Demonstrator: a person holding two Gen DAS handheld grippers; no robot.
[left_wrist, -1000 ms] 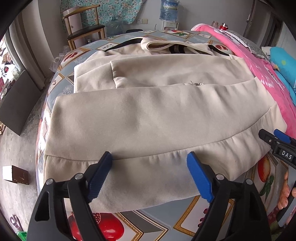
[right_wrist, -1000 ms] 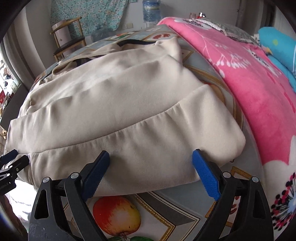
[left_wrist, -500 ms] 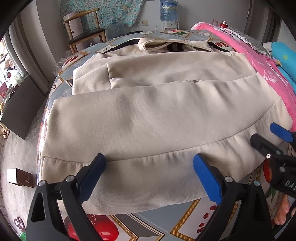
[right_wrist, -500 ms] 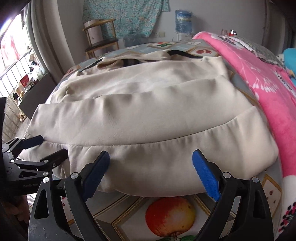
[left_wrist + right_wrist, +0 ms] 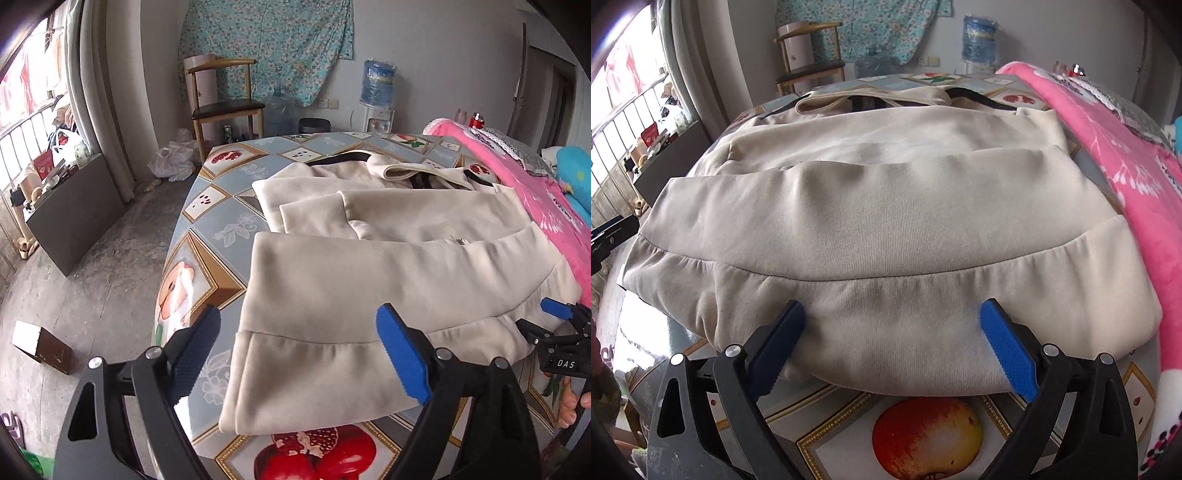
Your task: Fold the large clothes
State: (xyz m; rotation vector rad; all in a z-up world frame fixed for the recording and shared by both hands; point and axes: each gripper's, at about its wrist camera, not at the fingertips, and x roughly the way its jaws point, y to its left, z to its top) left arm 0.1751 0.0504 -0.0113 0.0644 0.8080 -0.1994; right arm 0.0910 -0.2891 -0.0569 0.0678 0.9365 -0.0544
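Cream sweatshirt (image 5: 886, 206) lies spread on table (image 5: 221, 221), sides folded in, hem band at near edge. Right gripper (image 5: 890, 343) wide open, jaws just widened, straddling hem middle, gripping nothing. Left gripper (image 5: 295, 350) open, jaws just narrowed, over hem's left corner, empty. Risk: uneven hem grips skew fold; thick layers may slip out.

The jacket (image 5: 388, 273) lies on the counter (image 5: 221, 221); a blanket (image 5: 1126, 155) lies right of it, a chair (image 5: 225, 99) behind.
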